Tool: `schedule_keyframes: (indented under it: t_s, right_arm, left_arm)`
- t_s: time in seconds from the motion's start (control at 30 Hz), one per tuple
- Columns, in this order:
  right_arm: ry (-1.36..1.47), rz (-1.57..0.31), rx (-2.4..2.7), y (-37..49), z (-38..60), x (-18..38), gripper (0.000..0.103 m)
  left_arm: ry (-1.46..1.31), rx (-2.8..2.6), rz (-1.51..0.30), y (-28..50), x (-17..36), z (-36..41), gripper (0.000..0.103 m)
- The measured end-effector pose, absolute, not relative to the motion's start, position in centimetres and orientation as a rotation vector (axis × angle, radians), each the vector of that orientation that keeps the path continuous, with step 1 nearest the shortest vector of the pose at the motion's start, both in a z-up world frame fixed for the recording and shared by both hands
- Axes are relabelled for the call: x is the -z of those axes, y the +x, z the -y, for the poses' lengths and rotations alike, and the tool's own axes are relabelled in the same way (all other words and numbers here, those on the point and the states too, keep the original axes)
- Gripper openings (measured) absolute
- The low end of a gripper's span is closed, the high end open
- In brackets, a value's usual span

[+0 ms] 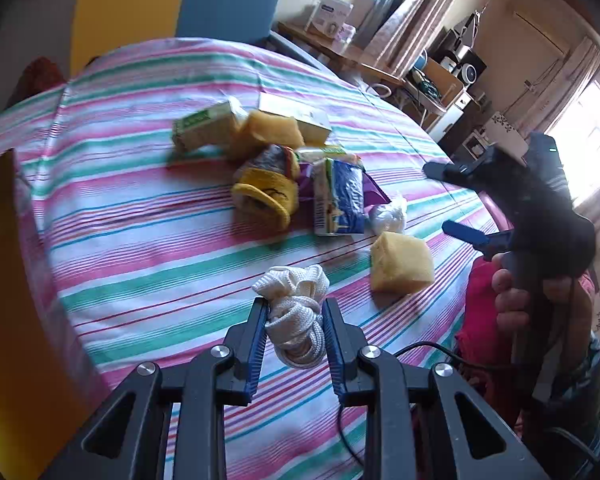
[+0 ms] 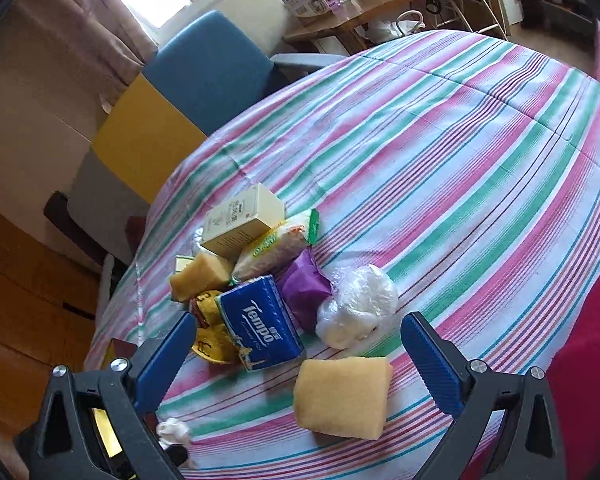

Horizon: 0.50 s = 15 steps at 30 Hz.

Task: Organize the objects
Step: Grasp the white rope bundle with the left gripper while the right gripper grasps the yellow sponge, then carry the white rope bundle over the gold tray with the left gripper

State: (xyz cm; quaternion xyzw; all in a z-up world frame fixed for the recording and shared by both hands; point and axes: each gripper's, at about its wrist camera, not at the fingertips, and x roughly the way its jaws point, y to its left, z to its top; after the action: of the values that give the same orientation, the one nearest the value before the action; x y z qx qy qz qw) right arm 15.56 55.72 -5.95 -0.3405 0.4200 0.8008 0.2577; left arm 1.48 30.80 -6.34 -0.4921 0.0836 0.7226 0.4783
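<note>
The yellow sponge (image 2: 201, 276) is partly hidden under the cream box (image 2: 242, 222). The green box (image 1: 202, 126) looks blurry.

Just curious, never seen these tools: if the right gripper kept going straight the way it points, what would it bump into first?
Most likely the yellow sponge, lying alone on the striped cloth between the open right gripper fingers. The clear plastic bundle sits just beyond; depth is hard to judge.
</note>
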Motion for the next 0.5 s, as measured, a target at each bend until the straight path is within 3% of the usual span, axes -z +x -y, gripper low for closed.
schedule_keyframes:
  t_s: [0.07,0.13,0.17,0.5]
  right_arm:
    - [-1.048,-1.119,-2.110,14.7,-55.6,6.9,0.100]
    - [-1.144,-1.064,-2.066,14.2,-55.1,7.4,0.081]
    - [-1.185,-1.037,-2.050,13.9,-54.7,7.7,0.080]
    - [-1.390,-0.960,-1.962,12.4,-54.2,9.6,0.082]
  left_arm:
    - [-1.183,-1.783,-0.187,1.1,5.5,-29.1,0.027]
    - [-1.164,-1.811,-0.173,1.0,4.8,-27.6,0.027]
    - [-1.156,-1.823,-0.158,0.8,4.4,-26.8,0.027]
    - [-1.129,-1.914,-0.032,-0.6,3.2,-19.8,0.027]
